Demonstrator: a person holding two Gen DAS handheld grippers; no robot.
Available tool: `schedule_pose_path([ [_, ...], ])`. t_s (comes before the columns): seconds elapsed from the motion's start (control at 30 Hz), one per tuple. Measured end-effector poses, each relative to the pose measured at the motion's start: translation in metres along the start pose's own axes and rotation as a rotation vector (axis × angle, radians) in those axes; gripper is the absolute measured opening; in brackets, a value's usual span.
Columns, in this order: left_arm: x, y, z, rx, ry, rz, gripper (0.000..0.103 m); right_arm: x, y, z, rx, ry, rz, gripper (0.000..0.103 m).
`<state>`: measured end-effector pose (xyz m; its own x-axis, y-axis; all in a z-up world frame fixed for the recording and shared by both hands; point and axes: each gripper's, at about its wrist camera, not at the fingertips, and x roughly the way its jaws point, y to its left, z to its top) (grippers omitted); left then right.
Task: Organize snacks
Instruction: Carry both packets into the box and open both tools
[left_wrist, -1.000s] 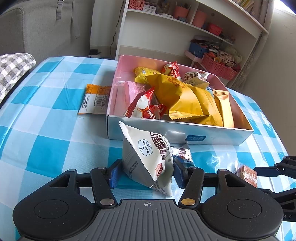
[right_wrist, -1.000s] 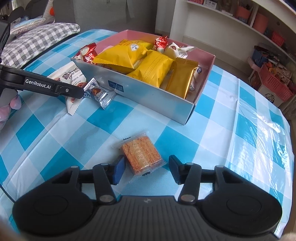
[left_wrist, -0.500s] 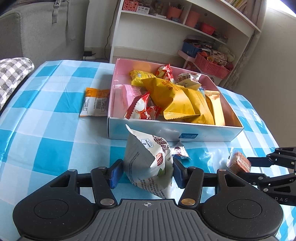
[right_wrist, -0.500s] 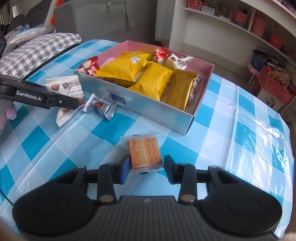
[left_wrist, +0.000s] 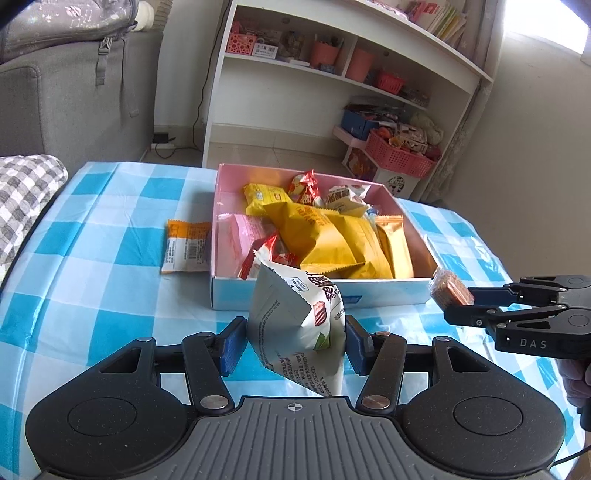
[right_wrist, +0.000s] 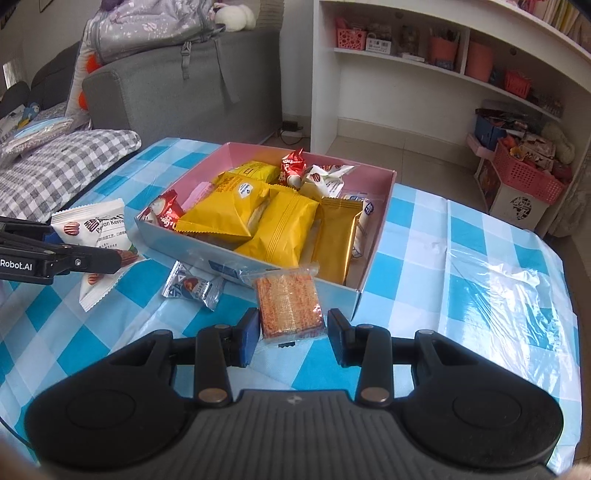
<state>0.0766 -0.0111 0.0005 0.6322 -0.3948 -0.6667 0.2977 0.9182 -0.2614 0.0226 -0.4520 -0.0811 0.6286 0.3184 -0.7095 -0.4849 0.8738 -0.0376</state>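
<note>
White pecan packet upright, pinched in left gripper, cracker pack clamped in right gripper, blue-checked tablecloth, snack box, white shelves behind

Left gripper and right gripper tilt downward, jaws clamped partway.

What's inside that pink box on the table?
The pink box holds snack packets: yellow bags, a gold packet, red-and-white sweets and a pink packet. Anything beneath the pile is covered.
</note>
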Motion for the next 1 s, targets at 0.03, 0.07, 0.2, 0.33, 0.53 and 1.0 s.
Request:
schedule_pose_path([
  [0.03, -0.001, -0.001, 0.003, -0.006, -0.008, -0.005, 0.053, 0.001, -0.001, 0.002, 0.009, -0.005, -0.005, 0.036],
  [0.07, -0.001, -0.001, 0.006, -0.01, -0.014, -0.007, 0.053, 0.002, -0.001, 0.004, 0.018, -0.009, -0.009, 0.036],
  [0.2, 0.003, -0.002, 0.022, -0.016, -0.037, 0.002, 0.053, 0.006, -0.002, 0.017, 0.07, -0.043, -0.025, 0.036],
  [0.33, 0.011, -0.002, 0.041, -0.003, -0.062, 0.024, 0.053, 0.012, -0.003, 0.027, 0.108, -0.065, -0.047, 0.037],
  [0.53, 0.036, 0.002, 0.071, 0.029, -0.071, 0.057, 0.053, 0.028, -0.006, 0.033, 0.156, -0.073, -0.096, 0.037],
  [1.0, 0.095, 0.015, 0.104, 0.109, -0.028, 0.13, 0.06, 0.041, -0.003, 0.041, 0.203, -0.105, -0.152, 0.046],
])
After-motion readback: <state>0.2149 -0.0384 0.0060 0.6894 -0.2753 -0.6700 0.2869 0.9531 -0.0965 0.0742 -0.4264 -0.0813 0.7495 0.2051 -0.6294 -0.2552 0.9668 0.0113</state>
